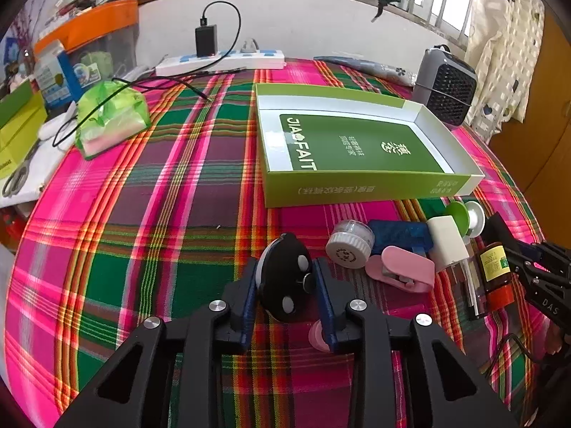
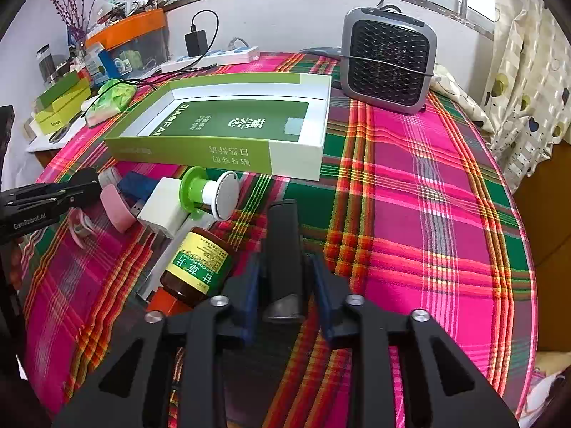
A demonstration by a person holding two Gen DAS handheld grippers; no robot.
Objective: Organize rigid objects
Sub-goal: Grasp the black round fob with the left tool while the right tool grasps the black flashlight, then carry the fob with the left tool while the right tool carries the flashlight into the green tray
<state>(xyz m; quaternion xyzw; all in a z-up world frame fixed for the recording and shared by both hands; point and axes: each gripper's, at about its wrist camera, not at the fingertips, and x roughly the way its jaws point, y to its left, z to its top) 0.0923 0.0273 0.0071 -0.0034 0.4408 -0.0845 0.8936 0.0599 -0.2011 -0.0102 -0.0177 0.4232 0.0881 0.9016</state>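
Observation:
My left gripper (image 1: 285, 278) is shut on a round black object with white buttons (image 1: 285, 278), held just above the plaid cloth. My right gripper (image 2: 283, 278) is shut on a long black bar (image 2: 283, 235). An open green-and-white box (image 1: 357, 142) lies ahead, seemingly empty; it also shows in the right wrist view (image 2: 228, 125). Beside it lie a white ribbed jar (image 1: 349, 246), a pink stapler (image 1: 401, 267), a blue block (image 1: 403, 235), a white adapter (image 2: 162, 210), a green-and-white spool (image 2: 210, 192) and a brown bottle (image 2: 196, 267).
A grey heater (image 2: 387, 60) stands at the back right. A power strip (image 1: 221, 60) with a charger, a green pouch (image 1: 110, 117), scissors and boxes sit at the back left. The round table edge drops off on the right (image 2: 514, 249).

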